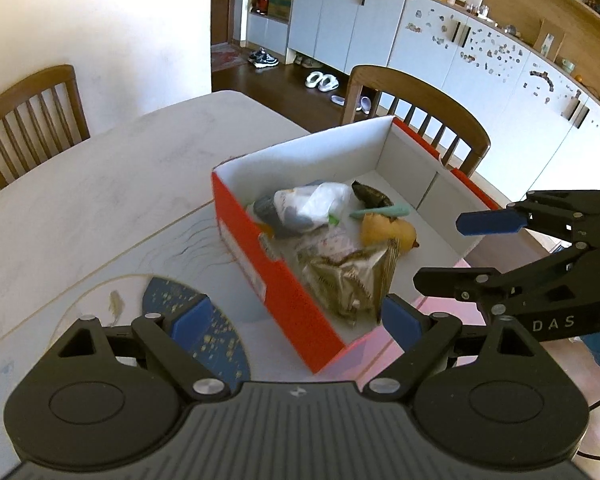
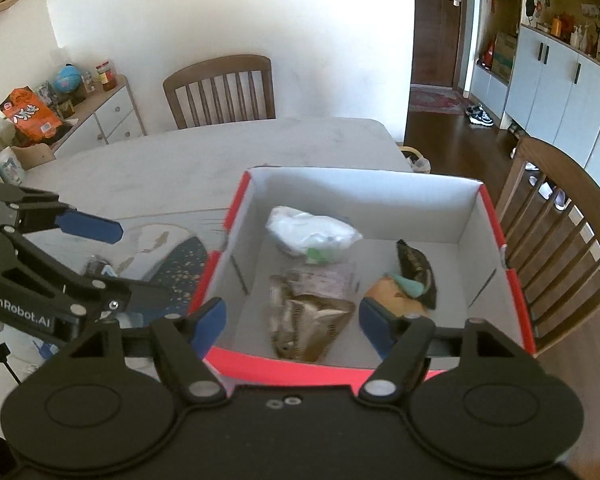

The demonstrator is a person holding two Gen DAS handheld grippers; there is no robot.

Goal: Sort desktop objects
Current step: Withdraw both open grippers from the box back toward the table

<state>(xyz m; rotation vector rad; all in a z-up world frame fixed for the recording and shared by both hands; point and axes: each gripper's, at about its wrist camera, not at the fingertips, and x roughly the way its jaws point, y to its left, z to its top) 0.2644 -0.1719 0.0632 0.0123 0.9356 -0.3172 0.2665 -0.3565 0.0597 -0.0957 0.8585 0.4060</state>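
A red shoe box point(image 1: 280, 280) point(image 2: 300, 368), white inside, stands open on the table. In it lie a white plastic bag point(image 1: 316, 202) point(image 2: 312, 232), a gold foil packet point(image 1: 348, 276) point(image 2: 308, 320), a yellow toy point(image 1: 388, 232) point(image 2: 388, 292) and a dark wrapper point(image 1: 370, 196) point(image 2: 416, 268). My right gripper point(image 2: 292, 324) point(image 1: 452, 252) hovers open over the box's near end, above the foil packet, with nothing between its blue pads. My left gripper point(image 1: 296, 320) point(image 2: 108, 264) is open and empty, over the box's left wall and the mat beside it.
The pale table point(image 1: 100, 184) carries a place mat with a dark blue speckled fan motif point(image 1: 160, 292) point(image 2: 180, 268) left of the box. Wooden chairs stand at the far side point(image 2: 220, 88) and at the right point(image 2: 560, 248) point(image 1: 420, 104). White cupboards line the wall behind.
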